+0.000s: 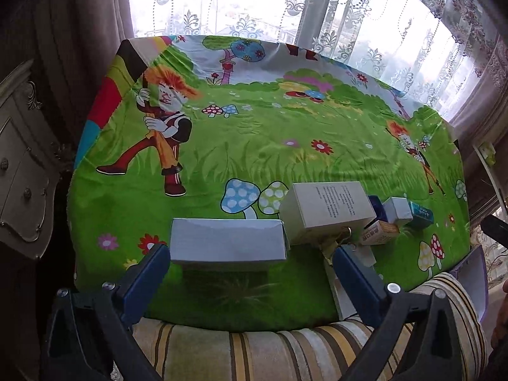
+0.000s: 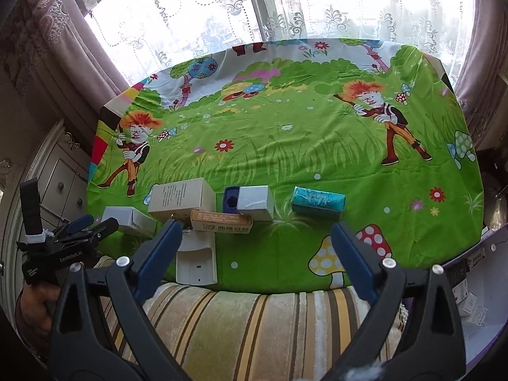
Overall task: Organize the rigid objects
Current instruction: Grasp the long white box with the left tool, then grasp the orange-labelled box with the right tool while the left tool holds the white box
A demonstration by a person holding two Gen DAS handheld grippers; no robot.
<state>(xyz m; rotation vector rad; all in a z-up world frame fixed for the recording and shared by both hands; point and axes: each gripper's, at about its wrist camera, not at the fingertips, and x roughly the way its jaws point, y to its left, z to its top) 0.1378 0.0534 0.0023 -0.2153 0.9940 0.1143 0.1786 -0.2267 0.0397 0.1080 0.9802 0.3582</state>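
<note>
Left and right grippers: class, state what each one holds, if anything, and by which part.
Nothing is held. The left gripper is open in front of the grey box; the right gripper is open and empty.

Six boxes are sitting on the counter (image 2: 285,146): one grey box (image 2: 127,219), one beige box (image 2: 181,201), one orange box (image 2: 222,223), one white-and-blue box (image 2: 250,203), one teal box (image 2: 317,203) and one flat white box (image 2: 197,263). Two tools are showing, the left tool (image 1: 250,260) and the right tool (image 2: 255,241). One striped cushion (image 2: 254,327) is lying at the near edge.
</note>
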